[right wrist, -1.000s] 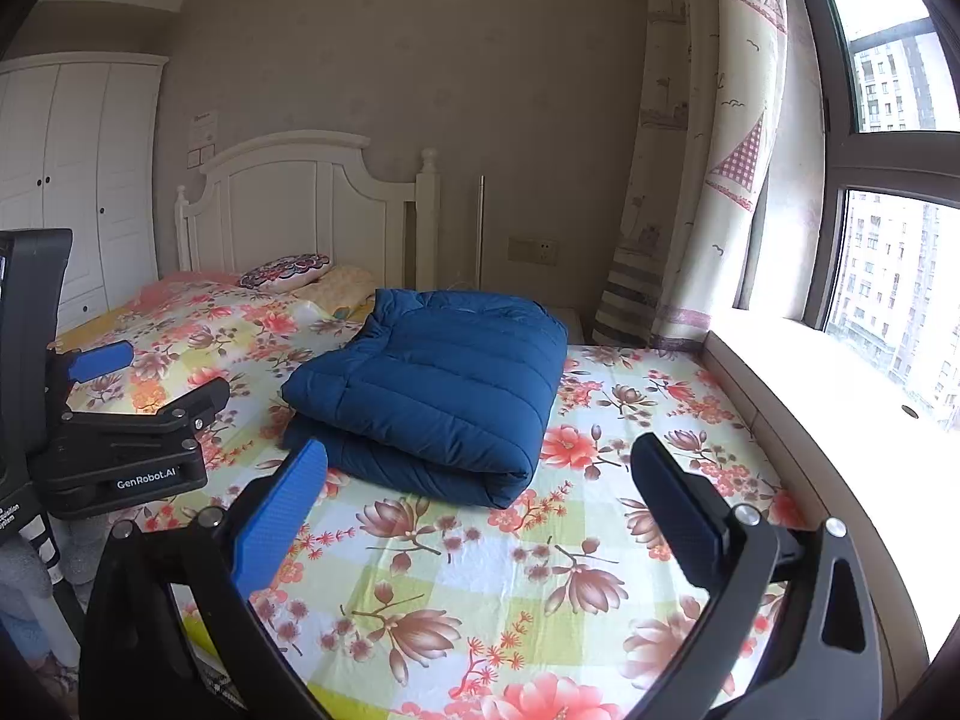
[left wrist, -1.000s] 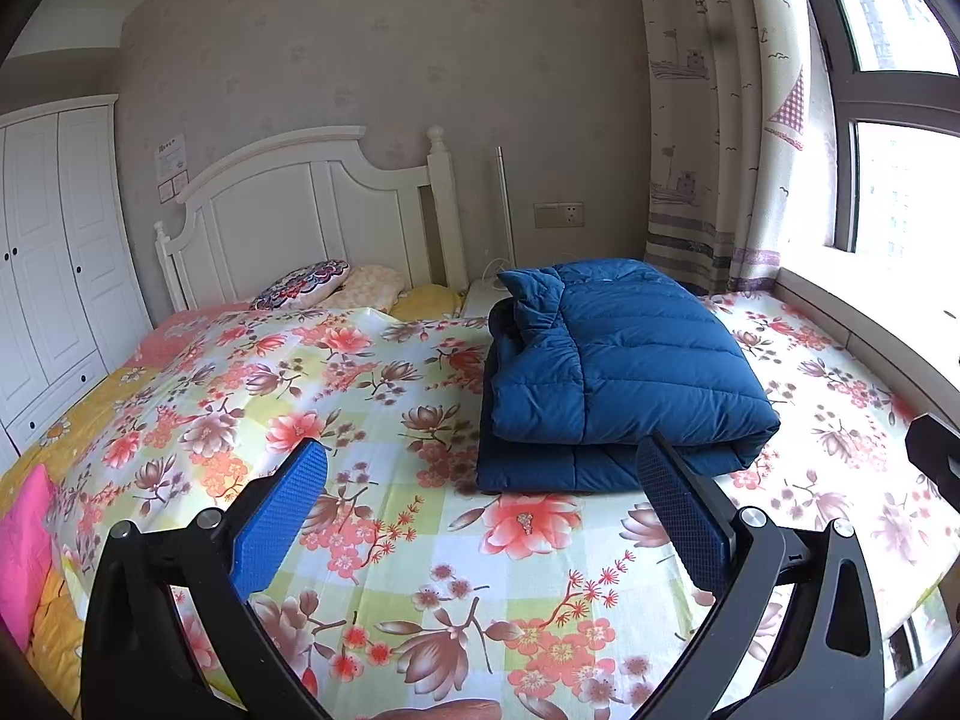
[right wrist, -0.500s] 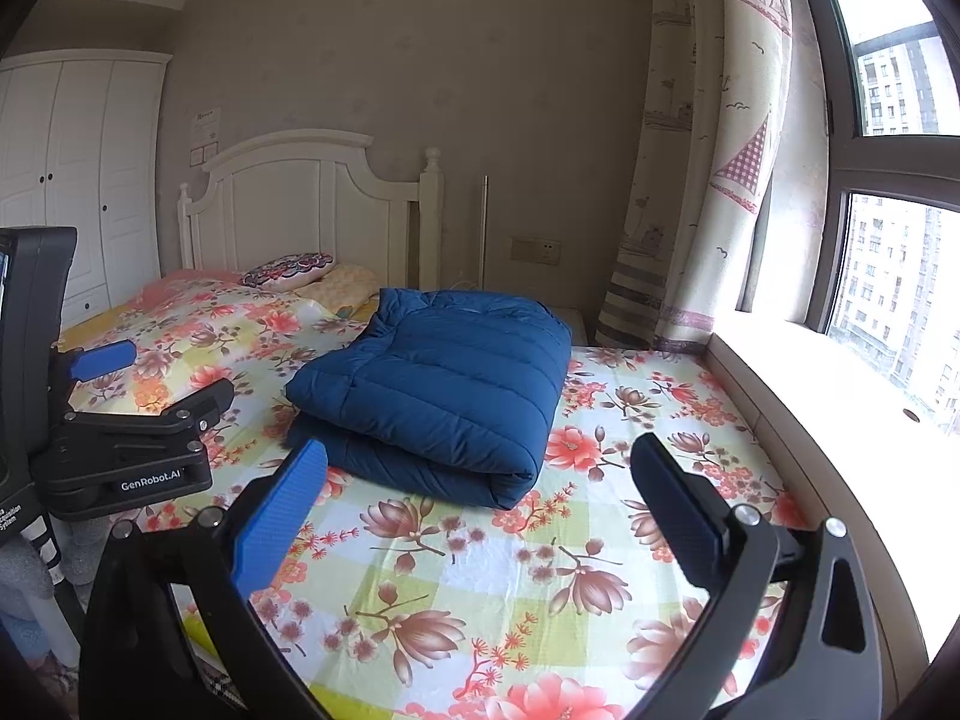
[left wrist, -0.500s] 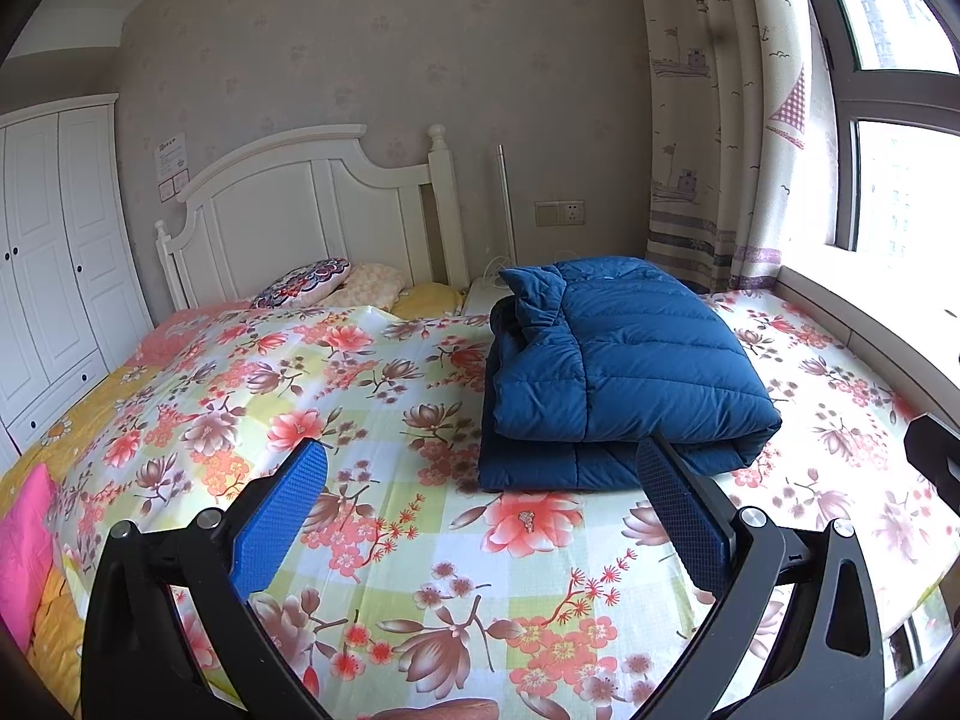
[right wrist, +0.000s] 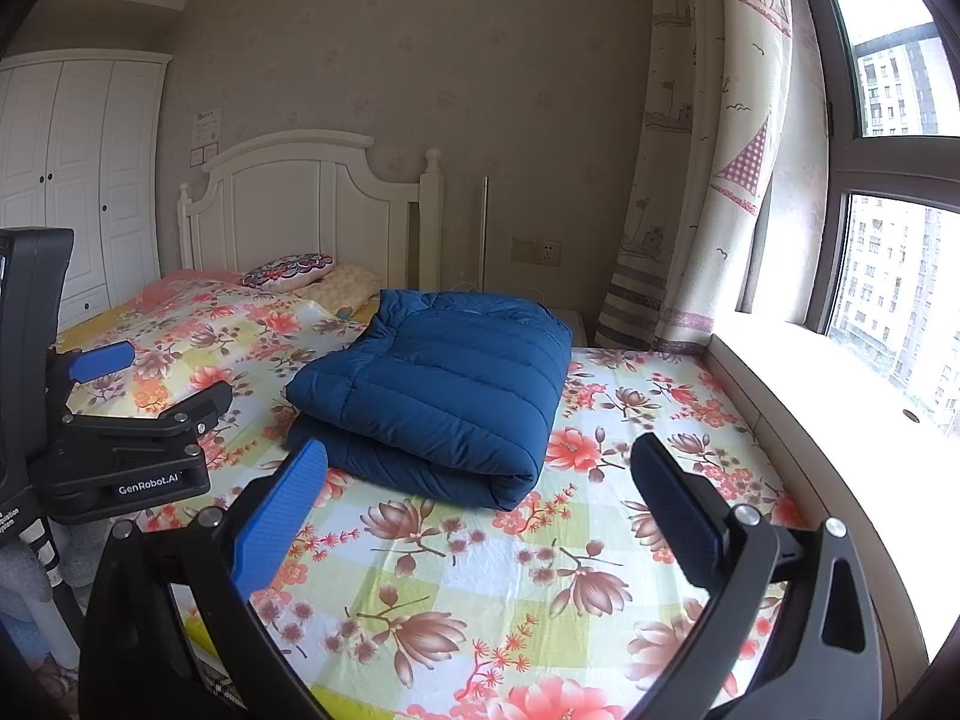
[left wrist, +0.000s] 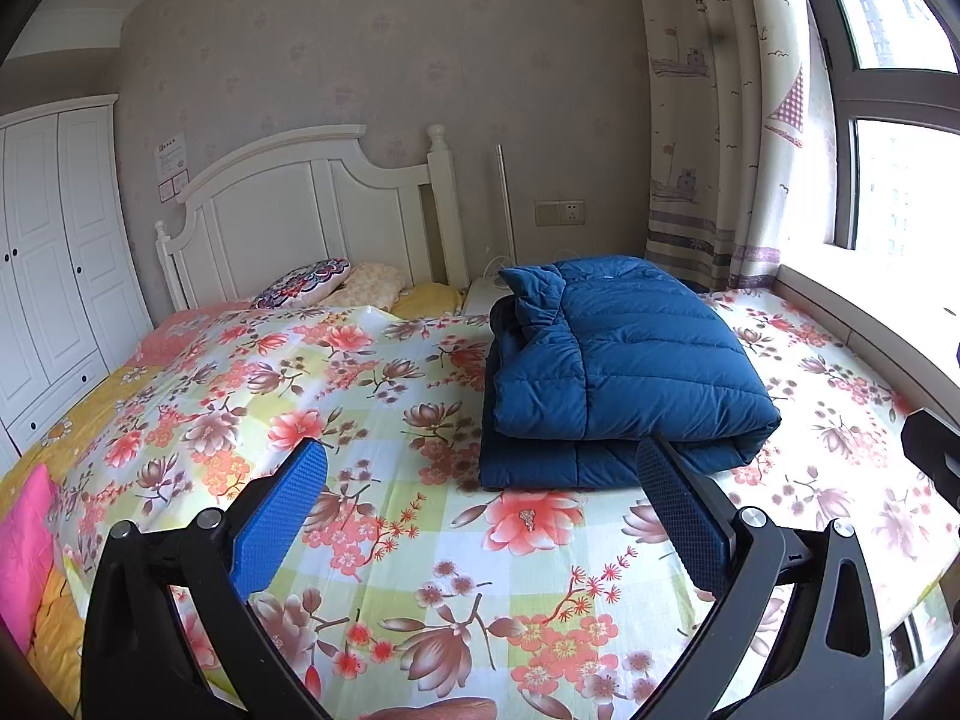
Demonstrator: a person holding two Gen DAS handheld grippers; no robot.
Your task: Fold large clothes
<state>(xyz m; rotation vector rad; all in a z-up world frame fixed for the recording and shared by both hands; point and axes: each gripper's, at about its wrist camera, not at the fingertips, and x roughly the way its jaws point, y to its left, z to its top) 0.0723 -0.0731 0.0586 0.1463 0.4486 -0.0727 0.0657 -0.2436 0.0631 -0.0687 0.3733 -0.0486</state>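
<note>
- Two handheld grippers are hovering above a bed, both with their blue-padded fingers spread wide apart and gripping nothing.
- In the left wrist view, the left gripper (left wrist: 480, 480) is sitting low at 6 o'clock, and a blue puffer jacket (left wrist: 624, 366) is lying folded into a thick bundle on the floral bedsheet (left wrist: 384, 396), just past the gripper's right finger, toward 1 o'clock.
- In the right wrist view, the right gripper (right wrist: 477, 480) is filling the bottom at 6 o'clock, and the same jacket (right wrist: 444, 396) is resting at centre, slightly toward 11 o'clock, apart from both fingers.
- The left gripper (right wrist: 126, 420) is also showing at 9 o'clock in the right wrist view, held beside the bed edge.
- A white headboard (left wrist: 312, 210) is standing at 11 o'clock, with a patterned pillow (left wrist: 303, 283) lying just below it.
- A white wardrobe (left wrist: 54, 252) is standing at 9 o'clock.
- A sailboat-print curtain (left wrist: 714, 120) is hanging at 1 o'clock beside a bright window (left wrist: 900, 180) at 2 o'clock.
</note>
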